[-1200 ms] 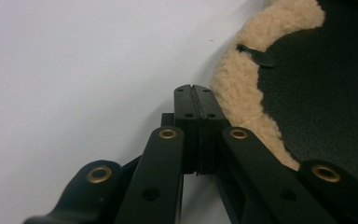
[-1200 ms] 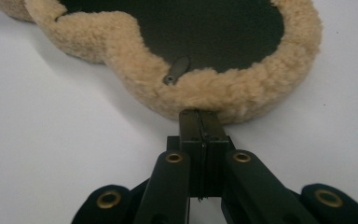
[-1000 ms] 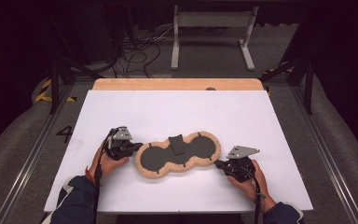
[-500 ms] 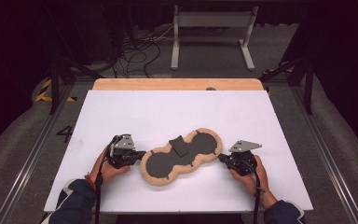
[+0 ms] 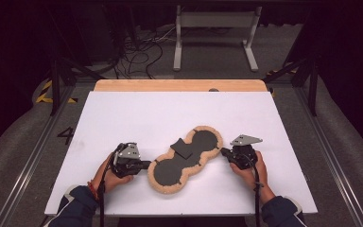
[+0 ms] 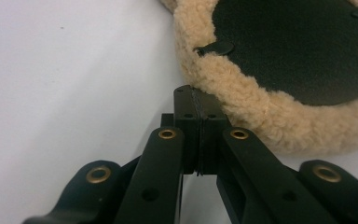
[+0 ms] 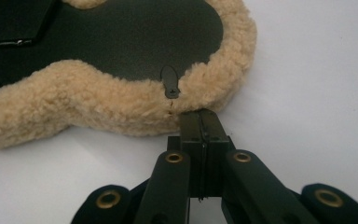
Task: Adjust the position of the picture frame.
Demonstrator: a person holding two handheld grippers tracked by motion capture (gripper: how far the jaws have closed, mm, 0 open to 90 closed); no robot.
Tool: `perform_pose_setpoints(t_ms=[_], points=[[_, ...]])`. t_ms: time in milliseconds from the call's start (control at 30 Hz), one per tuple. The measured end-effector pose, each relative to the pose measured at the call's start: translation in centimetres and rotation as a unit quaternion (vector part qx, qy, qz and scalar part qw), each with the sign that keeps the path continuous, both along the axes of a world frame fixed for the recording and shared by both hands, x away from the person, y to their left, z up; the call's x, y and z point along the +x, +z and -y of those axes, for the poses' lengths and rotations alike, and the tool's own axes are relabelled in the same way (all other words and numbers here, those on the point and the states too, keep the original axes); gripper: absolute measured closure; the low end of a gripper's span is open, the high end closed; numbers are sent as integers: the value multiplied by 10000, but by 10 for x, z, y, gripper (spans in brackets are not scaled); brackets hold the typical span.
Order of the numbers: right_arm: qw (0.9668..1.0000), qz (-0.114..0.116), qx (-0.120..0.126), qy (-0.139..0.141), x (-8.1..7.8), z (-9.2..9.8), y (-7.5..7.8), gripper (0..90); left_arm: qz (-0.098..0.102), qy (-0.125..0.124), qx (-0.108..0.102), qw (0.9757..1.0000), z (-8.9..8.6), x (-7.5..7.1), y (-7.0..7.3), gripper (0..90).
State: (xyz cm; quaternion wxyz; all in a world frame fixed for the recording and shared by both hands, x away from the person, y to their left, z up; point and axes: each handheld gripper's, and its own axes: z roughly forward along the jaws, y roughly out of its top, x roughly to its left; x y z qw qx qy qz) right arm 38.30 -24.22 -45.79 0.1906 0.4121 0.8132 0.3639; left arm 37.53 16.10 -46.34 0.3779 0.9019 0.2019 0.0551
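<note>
A peanut-shaped pad (image 5: 185, 161) with a black middle and a tan fleece rim lies at a slant on the white table. A loose black flap (image 5: 182, 148) rests on its waist. My left gripper (image 5: 146, 164) lies shut at the pad's near-left end, and its tips (image 6: 192, 93) touch the fleece rim (image 6: 242, 107). My right gripper (image 5: 223, 152) lies shut at the far-right end, its tips (image 7: 200, 116) against the fleece (image 7: 121, 112) below a small black tab (image 7: 170, 81). I see no fleece between either pair of jaws.
The white table top (image 5: 179, 113) has a wooden strip (image 5: 179, 85) along its far edge. Beyond it stand a white frame (image 5: 215, 28) and loose cables (image 5: 137, 52) on the floor. Metal rails (image 5: 33, 156) run along both sides of the table.
The pad has turned counter-clockwise, so its right end lies farther away and its left end nearer. My left gripper came toward the person and my right gripper moved away, each staying at its end.
</note>
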Motion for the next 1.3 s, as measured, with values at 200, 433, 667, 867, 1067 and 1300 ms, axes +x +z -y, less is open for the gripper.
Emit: perform_pose_setpoints(t_ms=[200, 433, 667, 867, 1067, 1300], points=[[9999, -56, 45, 99, -3, -8, 0, 900, -38, -180, 21, 9998, 4, -11, 1, 893], [9980, -69, -41, 631, -17, -31, 0, 900, -89, -332, -5, 9994, 9, -18, 0, 894], [9979, -85, -22, 649, -18, -38, 0, 900, -124, -431, -29, 9990, 11, -21, 0, 897], [9982, 1, -145, 577, -11, -43, 0, 900, -186, -568, -36, 9982, 13, -29, 0, 898], [9984, -13, -135, 542, -2, -49, 0, 900, -199, -727, -28, 9971, 17, -37, 0, 895], [9984, -123, -30, 547, 10, -53, 0, 900, -206, -911, -46, 9956, 26, -45, 0, 887]])
